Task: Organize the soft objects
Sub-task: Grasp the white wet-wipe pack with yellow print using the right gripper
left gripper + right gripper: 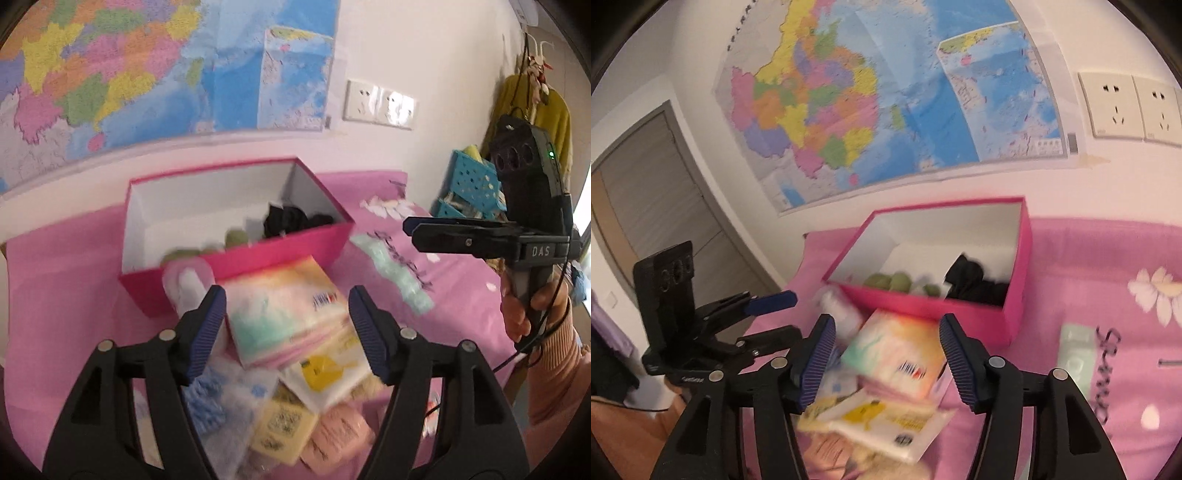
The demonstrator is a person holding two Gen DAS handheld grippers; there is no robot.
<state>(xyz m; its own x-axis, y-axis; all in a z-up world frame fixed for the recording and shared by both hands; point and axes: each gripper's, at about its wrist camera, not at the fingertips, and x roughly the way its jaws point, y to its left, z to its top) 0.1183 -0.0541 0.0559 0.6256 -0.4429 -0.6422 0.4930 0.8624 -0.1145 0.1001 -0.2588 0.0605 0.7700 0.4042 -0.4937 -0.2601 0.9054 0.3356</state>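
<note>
A pink box (236, 266) stands open on the pink bedspread, holding green soft balls (236, 236) and a black cloth (291, 219). In front of it lies a pile of soft packs, topped by a pastel tissue pack (284, 317) with a white and yellow pack (325, 373) under it. My left gripper (288, 332) is open, its jaws either side of the pastel pack. My right gripper (886, 354) is open above the same pile (897, 358). The box also shows in the right wrist view (934, 306). The right gripper shows in the left wrist view (410, 227), seen side on.
A white and pink roll (188, 284) lies against the box front. A mint strip (395, 273) lies on the bedspread to the right. Blue baskets (469, 184) stand at the far right. A map covers the wall (147, 74). A door (657, 206) is at left.
</note>
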